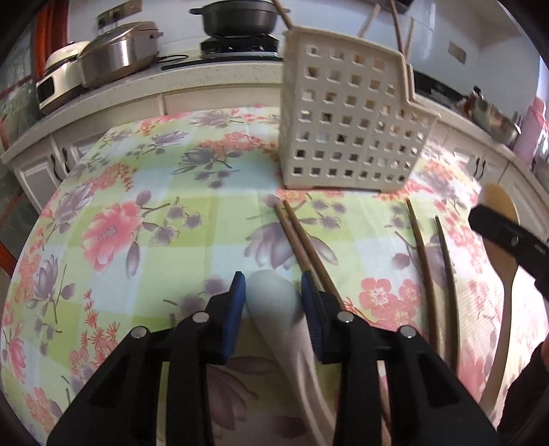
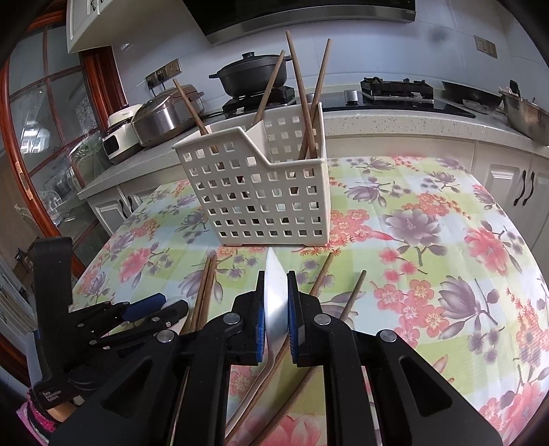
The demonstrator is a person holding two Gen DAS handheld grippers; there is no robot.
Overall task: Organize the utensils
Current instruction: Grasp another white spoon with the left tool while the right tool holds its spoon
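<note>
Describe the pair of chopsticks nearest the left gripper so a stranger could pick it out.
Start at the white perforated holder on the floral tablecloth. Just in front of it lies the chopstick pair, running back beside the left gripper. Unlike the spread, darker chopsticks further right, these two lie touching.

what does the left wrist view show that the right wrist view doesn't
Only left wrist: the pale spoon clearly between the left gripper's pads. Only right wrist: the range hood. Both: the perforated basket, loose chopsticks on the floral cloth, the black pot, and the paddle clamped in the right gripper.
</note>
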